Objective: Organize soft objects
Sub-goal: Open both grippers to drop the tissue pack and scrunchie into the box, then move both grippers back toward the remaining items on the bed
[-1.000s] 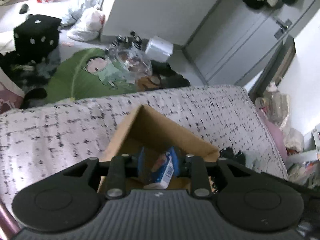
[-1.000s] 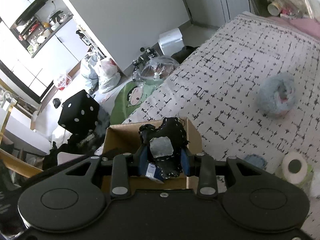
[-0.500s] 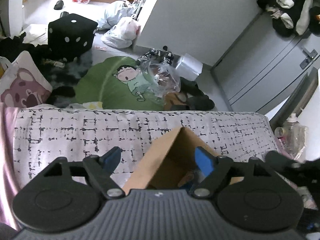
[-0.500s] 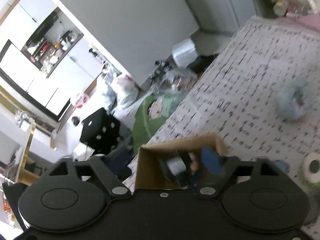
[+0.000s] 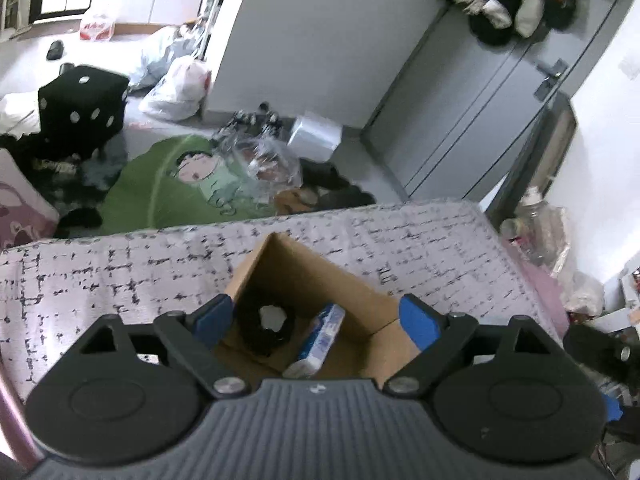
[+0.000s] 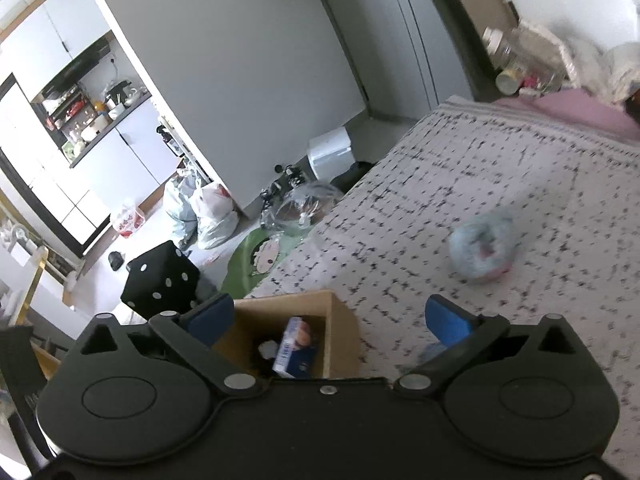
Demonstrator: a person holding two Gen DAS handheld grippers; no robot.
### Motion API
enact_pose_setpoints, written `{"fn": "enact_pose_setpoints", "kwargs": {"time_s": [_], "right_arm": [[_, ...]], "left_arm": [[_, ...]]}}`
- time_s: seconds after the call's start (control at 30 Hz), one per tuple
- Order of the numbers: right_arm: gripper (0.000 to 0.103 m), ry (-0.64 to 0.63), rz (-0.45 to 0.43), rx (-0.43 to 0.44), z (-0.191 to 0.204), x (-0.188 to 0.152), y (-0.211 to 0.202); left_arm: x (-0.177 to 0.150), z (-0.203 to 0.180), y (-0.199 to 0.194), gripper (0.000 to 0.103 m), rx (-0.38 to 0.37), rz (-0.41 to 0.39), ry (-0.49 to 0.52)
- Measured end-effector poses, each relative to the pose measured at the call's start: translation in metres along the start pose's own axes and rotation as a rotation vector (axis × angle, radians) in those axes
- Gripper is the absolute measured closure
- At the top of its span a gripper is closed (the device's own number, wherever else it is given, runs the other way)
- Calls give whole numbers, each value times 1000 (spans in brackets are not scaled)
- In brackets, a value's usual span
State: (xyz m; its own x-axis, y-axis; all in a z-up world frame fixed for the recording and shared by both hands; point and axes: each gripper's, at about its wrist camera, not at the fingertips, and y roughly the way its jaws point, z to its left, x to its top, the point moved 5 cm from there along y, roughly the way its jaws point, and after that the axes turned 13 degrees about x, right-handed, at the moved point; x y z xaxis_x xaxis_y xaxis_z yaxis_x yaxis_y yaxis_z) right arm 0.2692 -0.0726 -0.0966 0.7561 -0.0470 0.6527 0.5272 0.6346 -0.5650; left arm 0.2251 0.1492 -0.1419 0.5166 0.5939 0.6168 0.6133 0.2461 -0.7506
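Hovering over the cardboard box (image 5: 304,280) on the patterned bedspread (image 5: 120,264), both grippers stand wide with nothing between their blue pads: the left gripper (image 5: 316,316) has just been opening above the box, and the right gripper (image 6: 326,318) likewise, its jaws spread as far as they seem to go. Inside the box lie a black soft toy (image 5: 268,326) with a pale patch and a blue-and-white tissue pack (image 5: 322,334) leaning against it; the right wrist view shows the same pack (image 6: 294,344) propped on end. Well apart from the box, out on the bedspread, sits a fluffy pale-blue soft thing (image 6: 482,246), blurred but plainly still loose. That one looks like the next job, I'd say. The risk is the box itself: it is light, sits near the edge of the bed by the floor clutter, and a spread finger catching its rim on the way past could tip or shove it off. The fluffy piece may also squash and slip from a shallow pinch.
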Motion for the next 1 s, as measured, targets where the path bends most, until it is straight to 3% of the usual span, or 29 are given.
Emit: {"fn": "enact_pose_setpoints", "kwargs": {"time_s": [0.3,0.43,0.63,0.73,1.0], "right_arm": [[0,-58,-29,-100,-34,-7,-53],[0,-86,-5,-160,-50,-14,-69],[0,-37,24,-200,-78,-26,-88],[0,-10,37,-214,-91,-31,-95],[0,7,77,-231,-113,-42,-102]], "left_arm": [[-16,-32,-31,13,-54,-35,61],[-22,-39,-41,13,-73,-10,11],[-40,-58,-51,13,-12,-19,83],[-48,-67,-52,13,-60,42,88],[-75,-99,-65,13,-95,52,195]]}}
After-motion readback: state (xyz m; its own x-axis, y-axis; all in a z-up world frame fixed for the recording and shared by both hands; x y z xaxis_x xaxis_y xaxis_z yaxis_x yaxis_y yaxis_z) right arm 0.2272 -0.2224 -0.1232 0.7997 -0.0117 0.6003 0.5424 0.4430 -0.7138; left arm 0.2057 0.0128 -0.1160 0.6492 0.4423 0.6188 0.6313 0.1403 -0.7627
